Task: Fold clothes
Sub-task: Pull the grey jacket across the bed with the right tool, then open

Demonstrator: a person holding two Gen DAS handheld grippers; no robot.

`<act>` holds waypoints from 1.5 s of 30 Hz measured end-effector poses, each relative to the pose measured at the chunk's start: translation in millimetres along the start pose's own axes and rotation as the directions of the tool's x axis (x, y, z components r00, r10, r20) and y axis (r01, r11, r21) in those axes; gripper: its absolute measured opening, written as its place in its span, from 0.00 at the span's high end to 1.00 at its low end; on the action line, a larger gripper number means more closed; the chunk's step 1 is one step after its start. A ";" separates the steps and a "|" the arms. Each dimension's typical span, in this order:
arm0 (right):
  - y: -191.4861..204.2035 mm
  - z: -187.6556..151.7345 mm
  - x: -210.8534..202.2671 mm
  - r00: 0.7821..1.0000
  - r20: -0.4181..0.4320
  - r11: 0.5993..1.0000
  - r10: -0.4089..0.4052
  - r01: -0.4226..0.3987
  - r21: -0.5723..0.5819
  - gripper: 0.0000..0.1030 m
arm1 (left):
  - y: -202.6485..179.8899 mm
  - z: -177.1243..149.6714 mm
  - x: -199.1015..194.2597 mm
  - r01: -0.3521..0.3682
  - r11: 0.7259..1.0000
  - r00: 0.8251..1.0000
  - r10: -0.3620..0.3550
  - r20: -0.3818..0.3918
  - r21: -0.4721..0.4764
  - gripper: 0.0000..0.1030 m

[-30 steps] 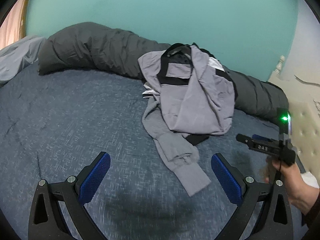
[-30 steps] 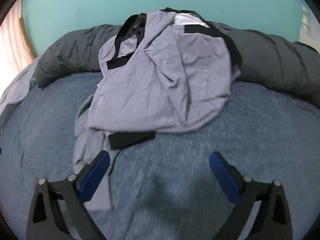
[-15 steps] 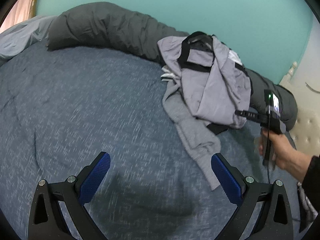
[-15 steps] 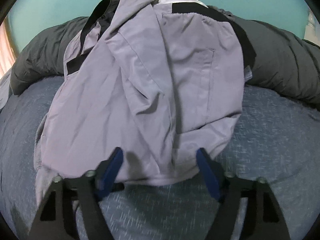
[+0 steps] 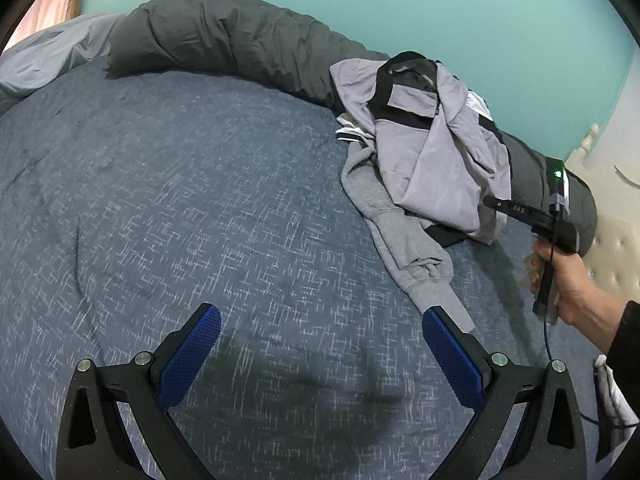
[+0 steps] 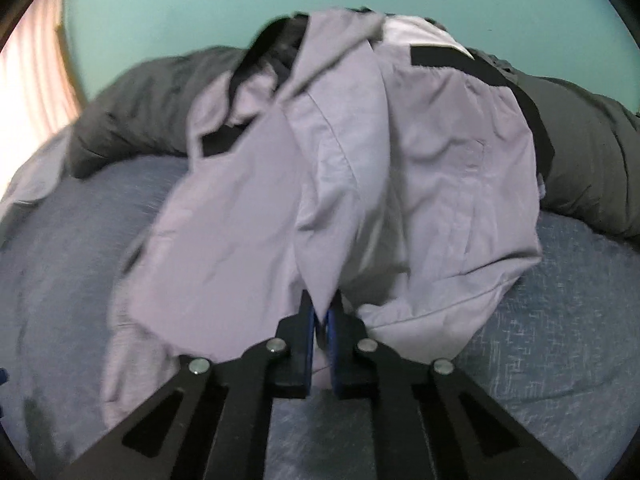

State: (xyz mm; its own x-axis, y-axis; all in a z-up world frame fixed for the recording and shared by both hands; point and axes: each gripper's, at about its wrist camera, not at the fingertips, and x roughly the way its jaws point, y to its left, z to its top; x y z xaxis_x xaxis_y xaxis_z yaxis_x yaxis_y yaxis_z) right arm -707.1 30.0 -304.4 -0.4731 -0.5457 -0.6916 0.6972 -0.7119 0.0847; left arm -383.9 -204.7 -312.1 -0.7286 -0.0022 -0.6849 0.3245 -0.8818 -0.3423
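Note:
A pile of clothes lies at the far right of the blue bed (image 5: 160, 200), leaning on a rolled dark duvet (image 5: 224, 44). On top is a pale lilac-grey garment with black trim (image 5: 440, 152); a grey sweatshirt sleeve (image 5: 400, 232) trails toward me from under it. My right gripper (image 6: 323, 304) is shut on the lower edge of the lilac garment (image 6: 380, 168), with fabric pinched between its blue pads. In the left wrist view that right gripper (image 5: 494, 201) shows at the pile's right edge, held by a hand (image 5: 564, 280). My left gripper (image 5: 320, 316) hangs open over bare bedcover, left of the sleeve's cuff.
A teal wall (image 5: 400, 8) runs behind the bed. A cream tufted headboard (image 5: 616, 248) stands at the far right. A pale blue sheet (image 5: 48, 60) lies bunched at the far left. A dark cable (image 5: 546, 340) hangs below the hand.
The right gripper went forward to the lilac garment and closed on its lower edge. The left gripper dropped lower and the pile now lies further right in its view.

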 end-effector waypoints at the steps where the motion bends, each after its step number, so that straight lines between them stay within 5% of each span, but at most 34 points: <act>1: 3.0 -2.6 -6.2 1.000 0.000 1.000 0.009 -0.009 -0.003 0.95 | -0.8 -1.0 -3.4 -0.001 1.000 1.000 0.001 0.004 0.000 0.00; 18: 116.2 -69.5 -147.3 0.969 0.075 0.971 0.236 -0.232 -0.061 0.97 | -1.4 -53.9 -115.2 0.027 1.000 0.995 -0.027 0.100 -0.007 0.00; 33: 239.0 -193.4 -328.4 0.927 0.081 0.931 0.366 -0.365 -0.034 0.98 | 27.8 -127.9 -233.9 0.025 0.998 0.997 -0.020 0.073 -0.061 0.00; 40: 282.1 -260.7 -360.4 0.898 0.019 0.898 0.439 -0.439 -0.004 0.98 | 48.6 -160.0 -258.6 0.001 0.995 0.996 0.007 0.087 -0.098 0.00; 45: 289.2 -292.1 -346.5 0.894 -0.042 0.895 0.446 -0.444 0.056 0.97 | 56.8 -179.1 -258.9 -0.002 0.993 0.993 0.015 0.117 -0.117 0.00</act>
State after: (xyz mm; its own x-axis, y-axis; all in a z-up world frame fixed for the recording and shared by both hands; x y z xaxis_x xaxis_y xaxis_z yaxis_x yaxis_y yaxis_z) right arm -184.2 142.3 -249.7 -0.0898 -0.7870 -0.6104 0.8032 -0.4196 0.4228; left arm -68.8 -169.8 -269.4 -0.7889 -0.0707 -0.6104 0.3939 -0.8207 -0.4140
